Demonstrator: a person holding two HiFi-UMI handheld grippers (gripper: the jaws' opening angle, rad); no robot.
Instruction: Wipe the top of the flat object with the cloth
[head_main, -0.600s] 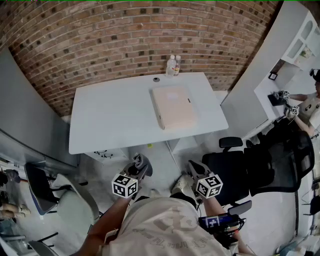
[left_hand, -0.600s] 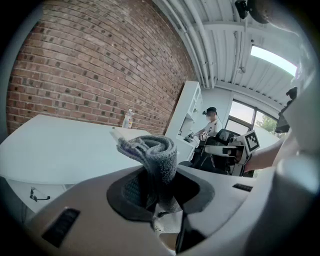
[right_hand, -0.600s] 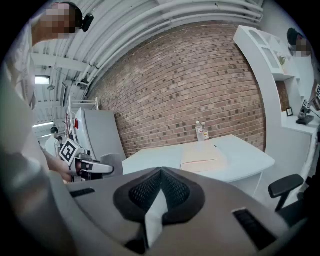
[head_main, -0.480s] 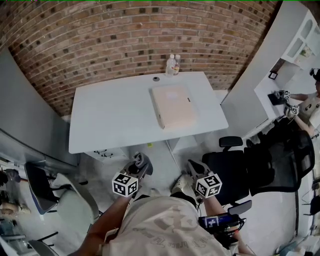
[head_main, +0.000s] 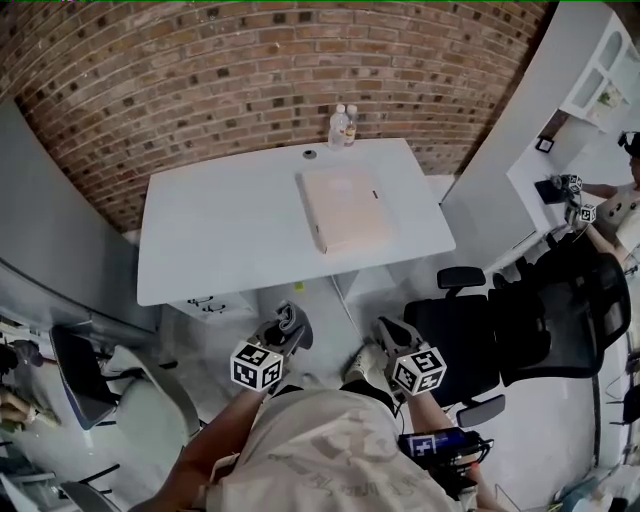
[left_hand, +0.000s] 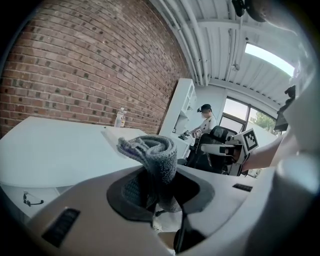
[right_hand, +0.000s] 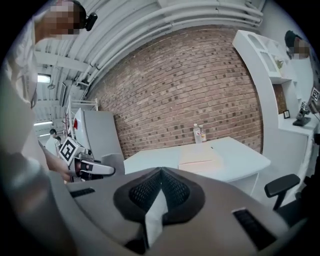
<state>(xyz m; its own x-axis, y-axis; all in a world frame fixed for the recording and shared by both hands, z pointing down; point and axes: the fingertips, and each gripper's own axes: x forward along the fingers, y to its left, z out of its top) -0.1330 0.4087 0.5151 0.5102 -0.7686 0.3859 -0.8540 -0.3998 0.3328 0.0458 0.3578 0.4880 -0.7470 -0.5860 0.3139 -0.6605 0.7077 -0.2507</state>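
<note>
**A:** Holding short of the table, wiping not begun. My left gripper (head_main: 284, 327) is clamped on the grey cloth (left_hand: 151, 152). The cloth is bunched into a roll that sticks up out of the jaws.

**B:** Where's the target?

**A:** The flat object (head_main: 345, 208) is a pale tan slab lying on the white table (head_main: 215, 235), right of the table's middle and toward the far side. Two bottles (head_main: 342, 126) stand just behind it by the brick wall. Both grippers sit low near the person's torso, well apart from the table, with bare floor between.

**B:** Right side?

**A:** My right gripper (right_hand: 160, 186) has its jaws pressed together and holds nothing. A black chair (head_main: 470, 335) is just to its right.

**B:** Which step?

**A:** I read it as the approach. The cloth is in the grip and the slab's top is untouched. Next move, as I judge it:
- Close in on the table.
- Carry the left gripper up and forward over the near table edge.
- Tip it so the cloth roll, not the jaw plastic, meets the slab.
- Sweep across the top.

**B:** Risks?

**A:** The slab looks light and loose on a smooth top, so it may slide under the wipe. The right gripper could pin a corner. Keep the sweep short of the bottles.
</note>
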